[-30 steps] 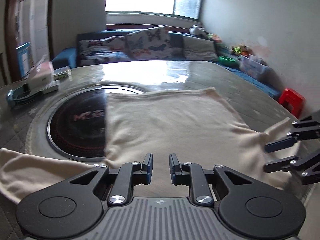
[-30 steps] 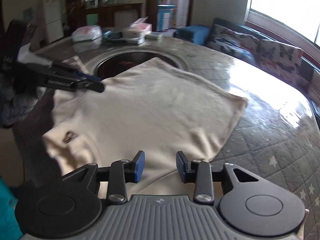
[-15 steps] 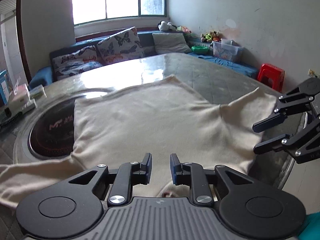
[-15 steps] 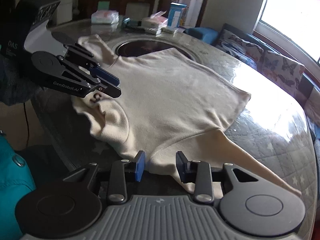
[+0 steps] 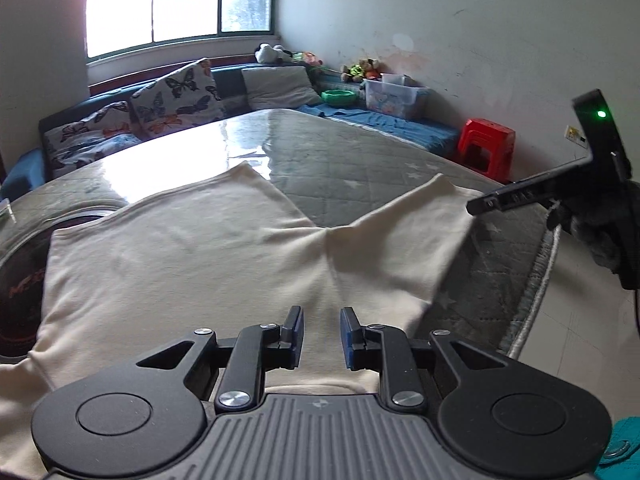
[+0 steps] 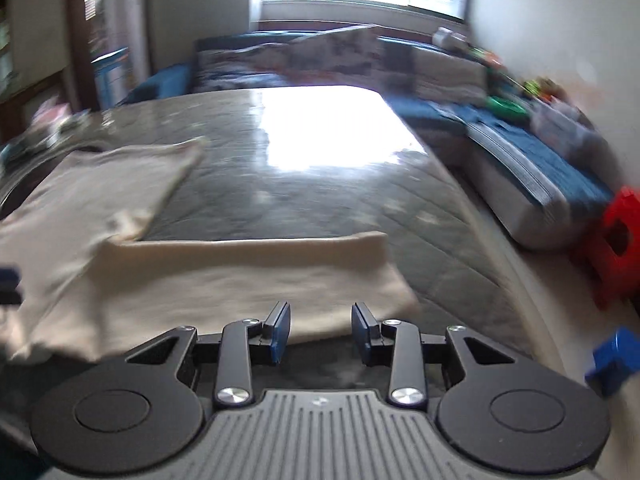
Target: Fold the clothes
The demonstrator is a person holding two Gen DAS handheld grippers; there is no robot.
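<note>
Daylight from a wide window [image 5: 176, 4] fell across a plain room with a scuffed white wall [image 5: 460, 28] and a low blue sofa [image 5: 248, 88] stacked with butterfly-print cushions [image 5: 176, 98]. Most of the foreground was taken up by a big round table [image 5: 360, 160] under a grey quilted cover with a glossy sheet on top, the window glare bright on it. Set into the table at the left was a dark round cooktop [image 5: 20, 280].

On the table lay the cream shirt [image 5: 180, 252], spread flat with its body partly over the cooktop rim and one sleeve [image 5: 408, 240] reaching out to the right toward the table edge. In the right wrist view, which was blurred, that sleeve [image 6: 248, 276] stretched across just ahead of the fingers.

Over the near part of the shirt hovered the left gripper [image 5: 320, 336], its jaws spread with cloth visible through the gap and nothing pinched. At the sleeve's end was the right gripper [image 6: 320, 330], jaws likewise spread and empty; in the left wrist view it [image 5: 492, 200] showed edge-on near the cuff.

Beyond the table stood a red stool [image 5: 488, 144], a clear storage box [image 5: 394, 96], a green bowl [image 5: 339, 97] and some soft toys [image 5: 360, 70].
</note>
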